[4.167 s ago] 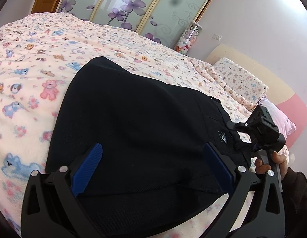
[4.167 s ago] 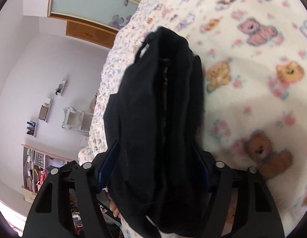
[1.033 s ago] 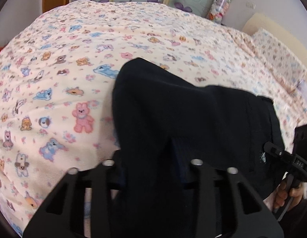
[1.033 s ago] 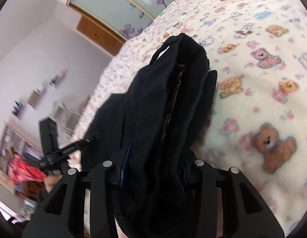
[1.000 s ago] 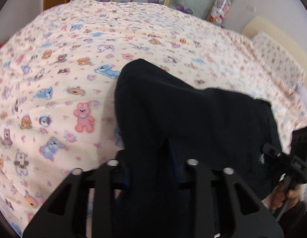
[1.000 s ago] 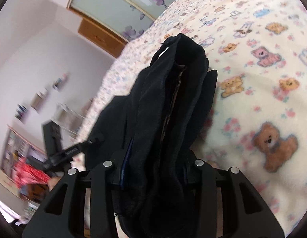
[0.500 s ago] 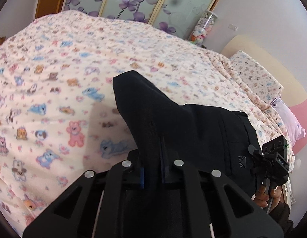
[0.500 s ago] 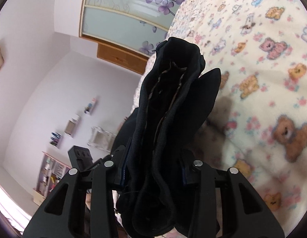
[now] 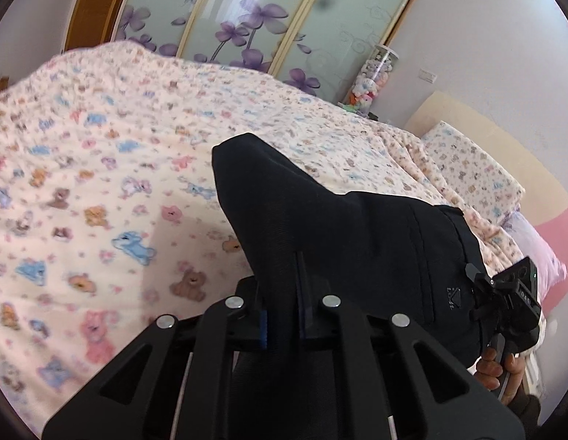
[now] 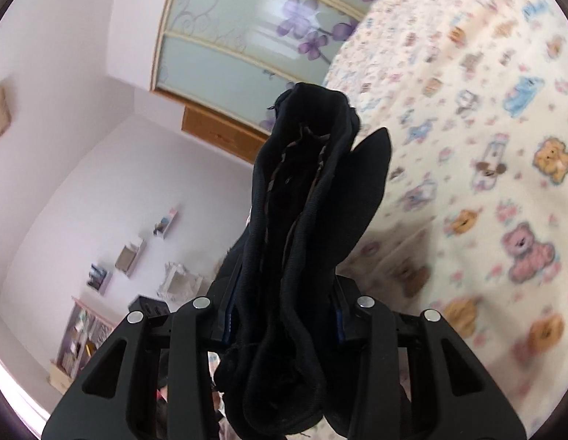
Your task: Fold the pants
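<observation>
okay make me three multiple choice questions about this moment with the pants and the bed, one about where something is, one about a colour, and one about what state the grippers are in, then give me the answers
1. Where is the clear tube of plush toys?
A. On the bed
B. By the wardrobe doors, near the headboard
C. In the right gripper

2. What colour are the pants?
A. Black
B. Pink
C. Blue

3. What state is the left gripper in?
A. Wide open above the bed
B. Shut on the pants
C. Shut on a pillow

Answers:
1. B, it stands against the floral wardrobe doors beyond the bed.
2. A, the cloth is black in both views.
3. B, its blue pads pinch a fold of the cloth, as does the right gripper.
</observation>
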`<move>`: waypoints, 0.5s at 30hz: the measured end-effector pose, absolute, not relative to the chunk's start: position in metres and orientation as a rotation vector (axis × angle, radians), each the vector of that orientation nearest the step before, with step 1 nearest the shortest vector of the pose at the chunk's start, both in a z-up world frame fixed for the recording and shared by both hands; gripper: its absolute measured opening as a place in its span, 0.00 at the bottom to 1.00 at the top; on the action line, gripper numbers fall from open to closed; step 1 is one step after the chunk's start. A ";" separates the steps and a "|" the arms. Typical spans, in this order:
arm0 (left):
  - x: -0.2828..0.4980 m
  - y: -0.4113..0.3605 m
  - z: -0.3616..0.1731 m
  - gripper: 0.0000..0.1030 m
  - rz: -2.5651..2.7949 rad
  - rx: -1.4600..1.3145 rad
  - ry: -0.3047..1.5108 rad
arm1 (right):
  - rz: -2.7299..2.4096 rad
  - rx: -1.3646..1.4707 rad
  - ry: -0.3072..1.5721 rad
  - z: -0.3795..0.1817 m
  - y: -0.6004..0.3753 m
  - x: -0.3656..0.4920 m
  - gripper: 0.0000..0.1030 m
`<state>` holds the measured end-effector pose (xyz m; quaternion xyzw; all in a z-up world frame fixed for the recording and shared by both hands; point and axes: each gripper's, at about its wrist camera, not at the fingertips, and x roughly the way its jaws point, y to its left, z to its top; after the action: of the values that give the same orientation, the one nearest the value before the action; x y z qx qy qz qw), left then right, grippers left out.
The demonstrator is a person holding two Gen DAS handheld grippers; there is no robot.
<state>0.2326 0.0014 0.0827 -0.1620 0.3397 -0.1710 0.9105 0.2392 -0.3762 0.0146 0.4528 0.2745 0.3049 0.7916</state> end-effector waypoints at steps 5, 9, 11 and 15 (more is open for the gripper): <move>0.261 -0.008 0.024 0.23 -0.266 -0.290 0.809 | 0.470 0.937 0.696 -0.036 -0.384 0.254 0.37; 0.259 -0.010 0.013 0.33 -0.250 -0.275 0.771 | 0.432 0.870 0.686 -0.037 -0.379 0.250 0.39; 0.258 -0.007 0.012 0.41 -0.237 -0.287 0.773 | 0.385 0.815 0.707 -0.032 -0.373 0.249 0.60; 0.251 0.019 0.016 0.70 -0.206 -0.377 0.774 | 0.370 0.742 0.723 -0.019 -0.371 0.236 0.81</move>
<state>0.2511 0.0186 0.0156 -0.1825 0.3746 -0.0995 0.9036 0.2359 -0.3707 -0.0193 0.3526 0.3436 0.1757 0.8525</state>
